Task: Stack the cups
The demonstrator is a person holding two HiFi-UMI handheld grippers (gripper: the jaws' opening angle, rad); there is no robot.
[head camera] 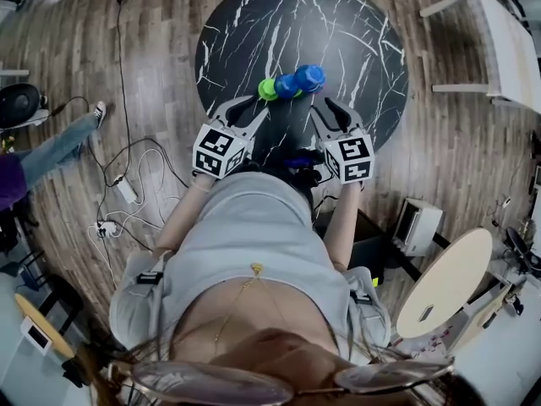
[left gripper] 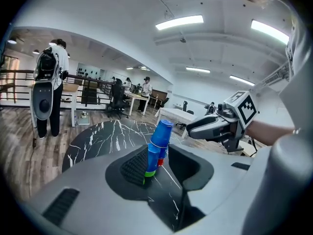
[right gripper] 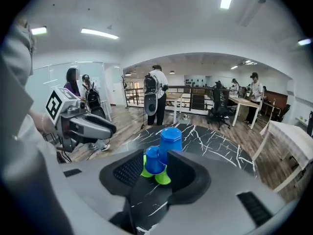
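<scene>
I see two hand-held grippers and one round black marble counter (head camera: 355, 24). The cups sit clustered at its near edge, touching each other. I count two blue tops: a taller blue cup (right gripper: 170, 141) and a lower blue cup (right gripper: 153, 161) beside it. Green cup (head camera: 268, 90) shows at the base and to the left; I can't tell if it's one green or two. One sliver of red cup (left gripper: 160, 162) shows low in the cluster. The left hand-held gripper (left gripper: 166, 155) has its jaws apart and grips nothing, with the cups just off its tips. The right hand-held gripper (right gripper: 156, 159) is about half open with no pad pressing, the cluster at its tips.
</scene>
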